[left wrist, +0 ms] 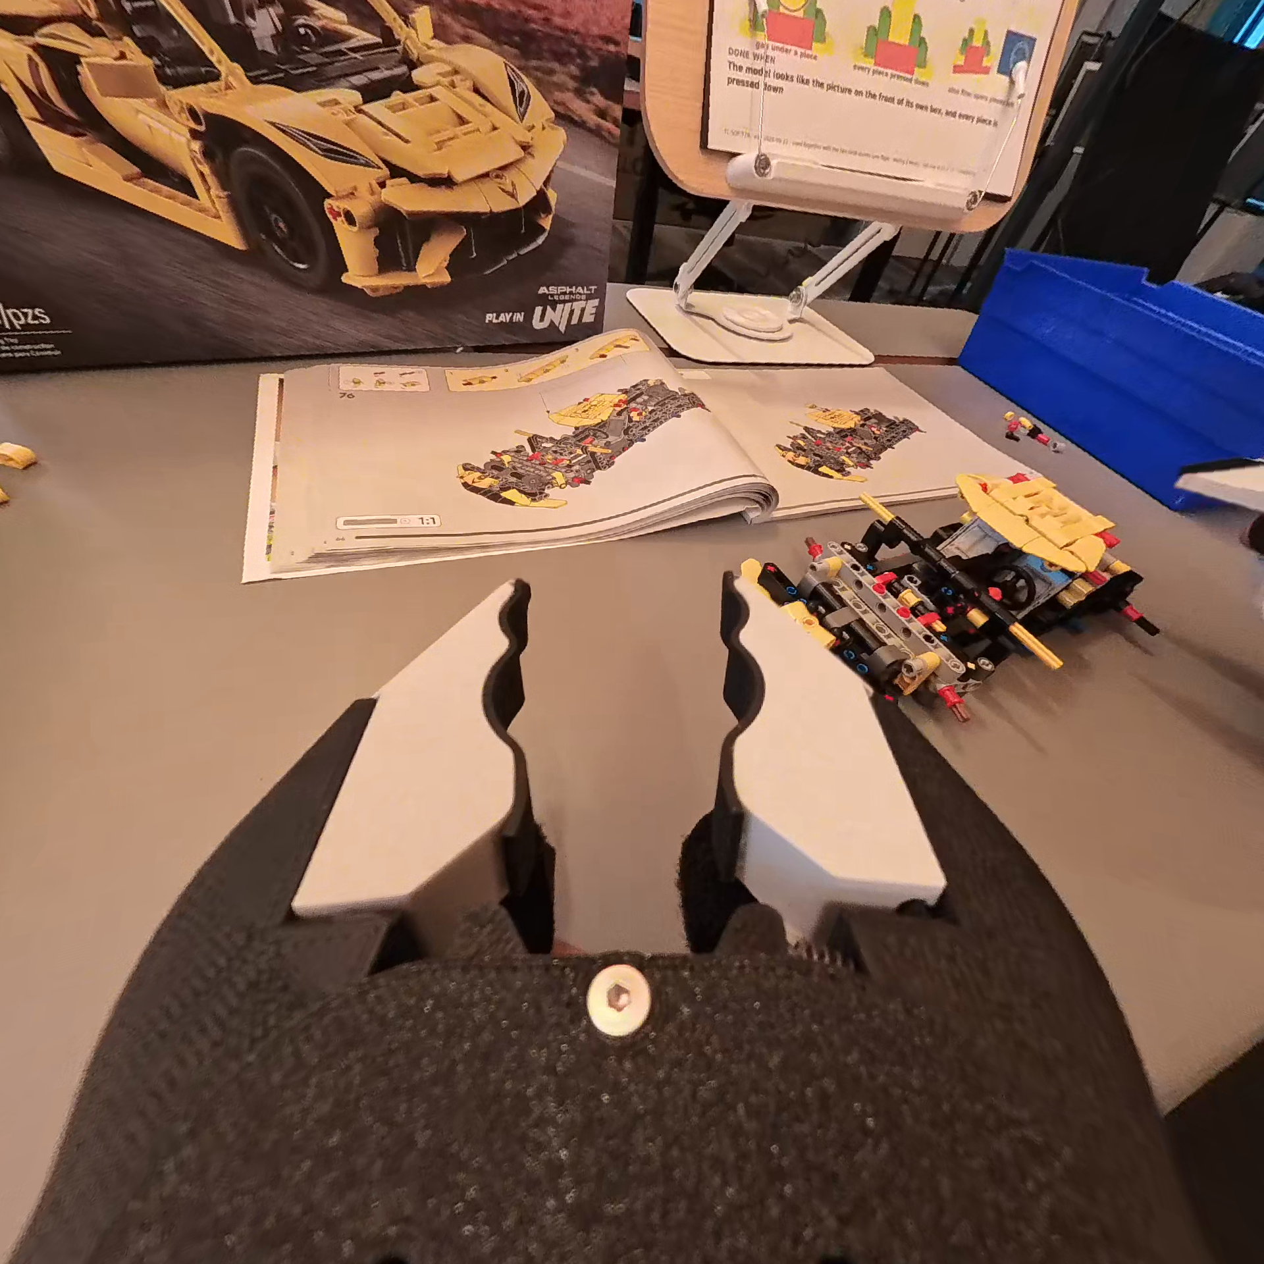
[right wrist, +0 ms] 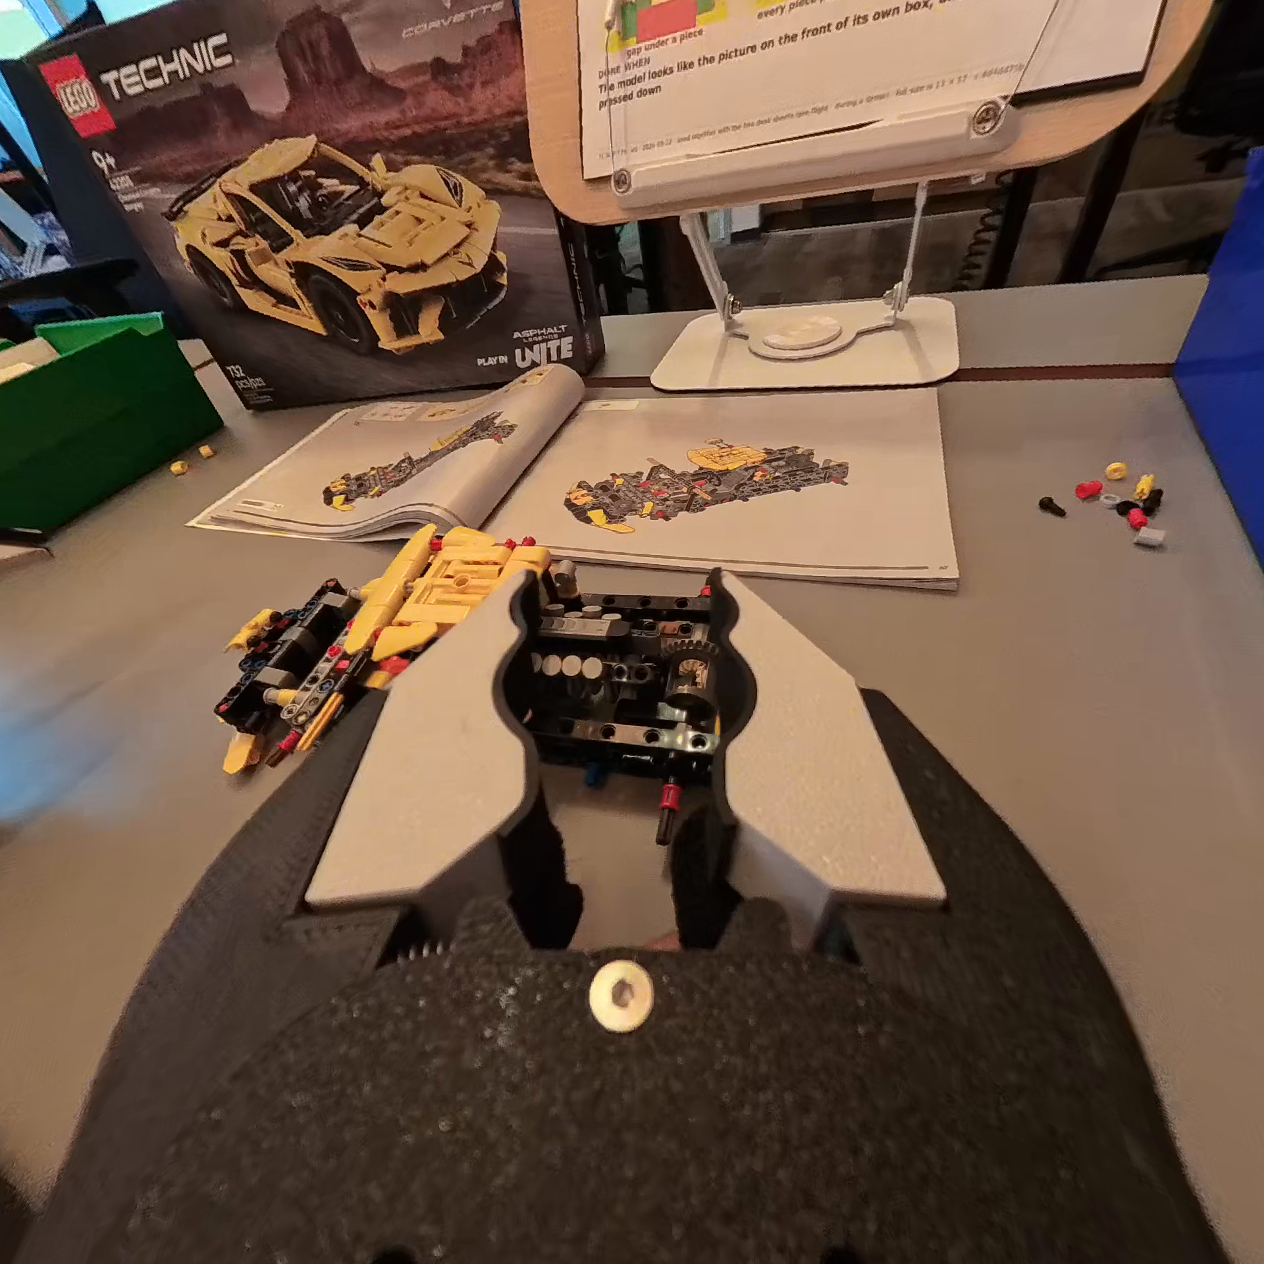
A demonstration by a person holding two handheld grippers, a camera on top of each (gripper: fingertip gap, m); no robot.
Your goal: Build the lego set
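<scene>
Grainy black plastic forms the base of each tool, carrying pale grey wedge fingers lined with wavy black pads. Over bare grey counter [left wrist: 171, 684] the left tool [left wrist: 626, 602] gapes, gripping nothing. Spread just as wide, the right tool [right wrist: 619, 581] straddles the rear of the half-built lego car [right wrist: 615, 670], a knobbly black beam frame with gears and yellow panels, lying on the counter before the open instruction booklet [right wrist: 752, 479]; whether the pads touch it is unclear. Small loose pins [right wrist: 1122, 503] lie to the right.
</scene>
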